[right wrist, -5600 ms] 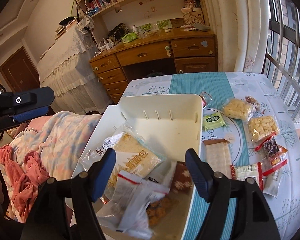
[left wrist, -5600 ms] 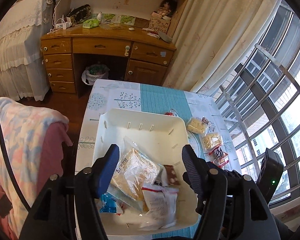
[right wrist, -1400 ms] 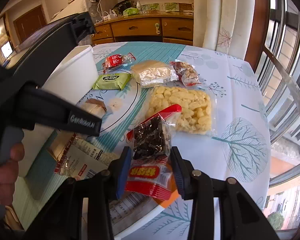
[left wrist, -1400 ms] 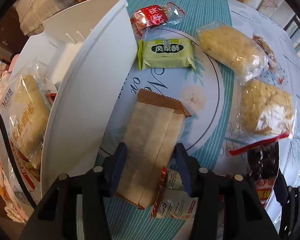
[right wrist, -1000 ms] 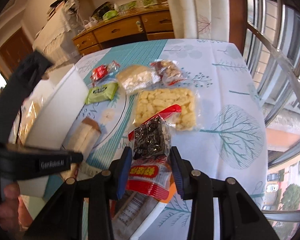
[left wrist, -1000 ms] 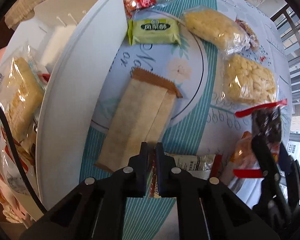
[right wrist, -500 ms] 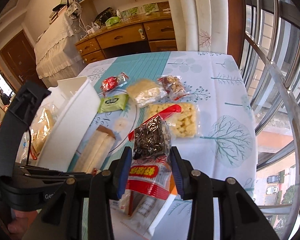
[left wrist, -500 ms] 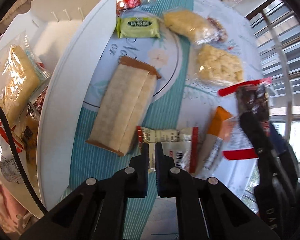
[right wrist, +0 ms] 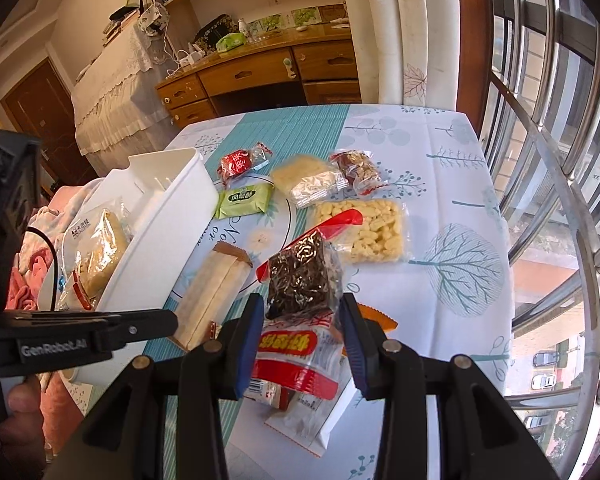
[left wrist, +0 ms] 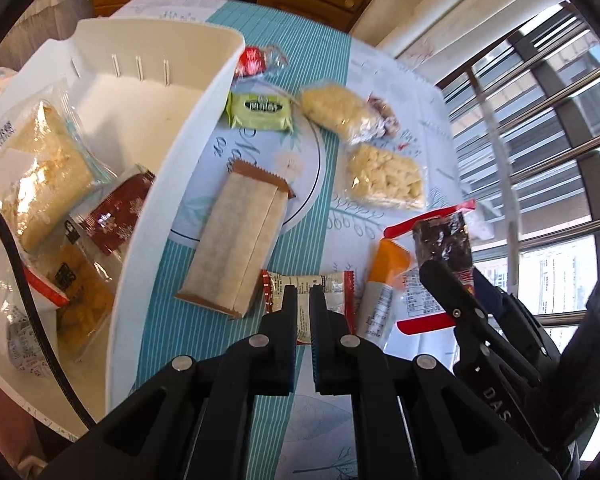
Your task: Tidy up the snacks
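We hold two snacks above the table: our left gripper (left wrist: 304, 300) pinches the red-edged sachet (left wrist: 308, 286), our right gripper (right wrist: 302, 320) clamps the dark seaweed packet (right wrist: 300, 280). The white bin (left wrist: 172, 184) lies to our left, its long axis running away from us, nearer the left gripper. The sachet's print is unreadable, its near edge hidden between the jaws.

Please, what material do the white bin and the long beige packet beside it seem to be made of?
White bin: likely rigid plastic with a smooth, slightly glossy finish; thin molded walls, slots, rounded rim.
Long beige packet: looks like matte paper or paper-look film; dull, grainy surface and brown zigzag-cut sealed ends. The pictures cannot settle which.
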Demonstrator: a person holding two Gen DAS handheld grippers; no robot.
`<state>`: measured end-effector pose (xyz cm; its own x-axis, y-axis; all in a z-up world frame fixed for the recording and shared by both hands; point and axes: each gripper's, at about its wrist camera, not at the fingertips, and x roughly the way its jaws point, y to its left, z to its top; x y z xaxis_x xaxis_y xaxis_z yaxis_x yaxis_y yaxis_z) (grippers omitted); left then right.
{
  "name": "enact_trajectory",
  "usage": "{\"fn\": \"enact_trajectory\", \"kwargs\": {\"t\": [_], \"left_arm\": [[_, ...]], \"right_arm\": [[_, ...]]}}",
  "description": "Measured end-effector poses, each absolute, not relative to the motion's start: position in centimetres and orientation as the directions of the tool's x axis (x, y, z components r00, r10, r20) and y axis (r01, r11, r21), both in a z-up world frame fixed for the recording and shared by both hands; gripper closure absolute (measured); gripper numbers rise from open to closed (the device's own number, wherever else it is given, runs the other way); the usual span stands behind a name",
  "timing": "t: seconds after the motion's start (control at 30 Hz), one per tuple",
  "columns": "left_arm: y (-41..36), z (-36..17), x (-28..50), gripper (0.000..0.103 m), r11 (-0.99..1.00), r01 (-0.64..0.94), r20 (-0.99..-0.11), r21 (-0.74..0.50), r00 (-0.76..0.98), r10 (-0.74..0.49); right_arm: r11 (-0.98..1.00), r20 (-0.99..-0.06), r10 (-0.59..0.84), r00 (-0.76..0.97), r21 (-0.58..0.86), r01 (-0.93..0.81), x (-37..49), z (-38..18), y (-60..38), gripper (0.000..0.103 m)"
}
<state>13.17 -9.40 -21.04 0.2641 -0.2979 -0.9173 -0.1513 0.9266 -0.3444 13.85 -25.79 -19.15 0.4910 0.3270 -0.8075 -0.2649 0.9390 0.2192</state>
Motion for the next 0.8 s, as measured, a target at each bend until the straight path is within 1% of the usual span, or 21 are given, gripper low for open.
{"fn": "enact_trajectory", "kwargs": {"t": [0.27, 0.37, 0.47, 0.53, 0.63, 0.7, 0.73, 0.8], "left_arm": [[-7.9, -19.3, 11.7, 0.098, 0.902, -0.137, -0.874, -0.409, 0.345, -0.343], [-7.8, -19.4, 11.3, 0.095, 0.905, -0.151, -0.878, -0.398, 0.351, -0.327], [-8.1, -20.0, 11.4, 0.089, 0.917, -0.169, -0.9, -0.36, 0.321, -0.294], [-8.3, -20.6, 11.7, 0.082, 0.927, -0.184, -0.919, -0.326, 0.291, -0.266], [-8.9, -21.3, 12.3, 0.075, 0.941, -0.19, -0.94, -0.281, 0.254, -0.23], [-9.4, -21.8, 12.9, 0.065, 0.948, -0.19, -0.949, -0.257, 0.235, -0.21], [-9.5, -22.1, 13.1, 0.057, 0.951, -0.19, -0.953, -0.246, 0.226, -0.201], [-10.0, -22.8, 13.9, 0.048, 0.96, -0.201, -0.968, -0.197, 0.196, -0.158]], "right_arm": [[0.937, -0.791, 0.336, 0.511, 0.227, -0.265, 13.6, -18.1, -26.0, 0.064], [0.936, -0.781, 0.341, 0.523, 0.229, -0.268, 13.5, -17.6, -26.3, 0.064], [0.933, -0.773, 0.352, 0.528, 0.244, -0.265, 13.5, -17.3, -27.0, 0.064], [0.933, -0.769, 0.355, 0.531, 0.254, -0.256, 13.6, -17.2, -27.5, 0.064], [0.936, -0.768, 0.35, 0.536, 0.26, -0.238, 13.9, -17.3, -28.4, 0.064], [0.938, -0.77, 0.345, 0.537, 0.264, -0.224, 14.1, -17.4, -29.0, 0.064], [0.939, -0.77, 0.343, 0.538, 0.268, -0.216, 14.1, -17.5, -29.4, 0.064], [0.94, -0.771, 0.34, 0.539, 0.272, -0.204, 14.2, -17.6, -30.0, 0.064]]}}
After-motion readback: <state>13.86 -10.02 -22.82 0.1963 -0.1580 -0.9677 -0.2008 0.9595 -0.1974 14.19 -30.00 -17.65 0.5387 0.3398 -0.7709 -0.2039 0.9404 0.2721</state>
